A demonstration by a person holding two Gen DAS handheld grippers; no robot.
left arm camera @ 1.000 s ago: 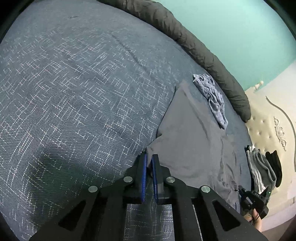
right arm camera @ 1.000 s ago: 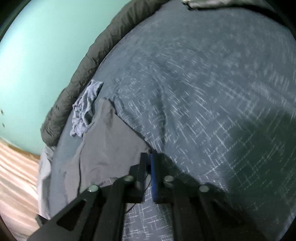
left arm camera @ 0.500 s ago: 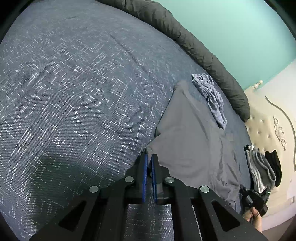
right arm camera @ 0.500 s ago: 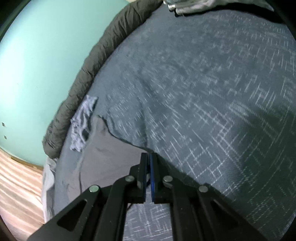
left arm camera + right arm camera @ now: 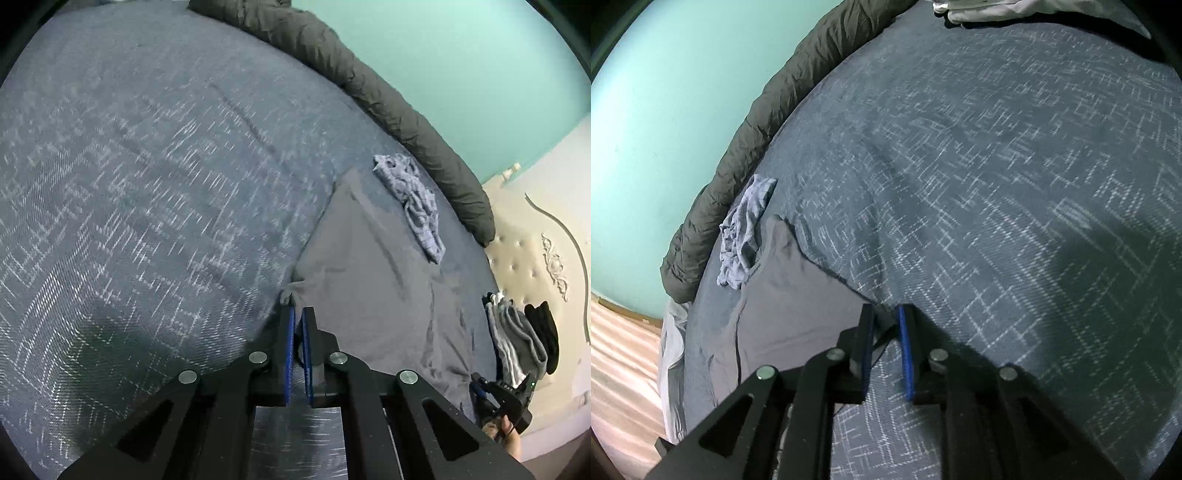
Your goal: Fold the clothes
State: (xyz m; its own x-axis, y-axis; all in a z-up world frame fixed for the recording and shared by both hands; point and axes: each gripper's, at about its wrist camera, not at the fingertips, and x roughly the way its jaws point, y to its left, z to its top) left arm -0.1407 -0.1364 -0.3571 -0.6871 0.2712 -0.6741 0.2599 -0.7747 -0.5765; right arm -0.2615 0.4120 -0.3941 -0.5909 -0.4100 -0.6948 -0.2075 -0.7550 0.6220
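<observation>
Grey shirt (image 5: 373, 280) lies flat on the patterned bedspread (image 5: 147, 184), long axis running away toward the far wall, and both grippers sit at its near edge. Left gripper (image 5: 297, 317) has its fingers pressed nearly together, pinching a corner; right gripper (image 5: 888, 325) stands spread, the cloth edge slack between its fingers. One shirt, one crumpled blue garment (image 5: 417, 199) beside it, two grippers.

shirt (image 5: 373, 280): flat on bed (image 5: 147, 177), near far edge
crumpled cloth (image 5: 417, 201): just beyond shirt
rolled duvet (image 5: 388, 99): along far edge
folded stack (image 5: 517, 343): headboard end
</observation>
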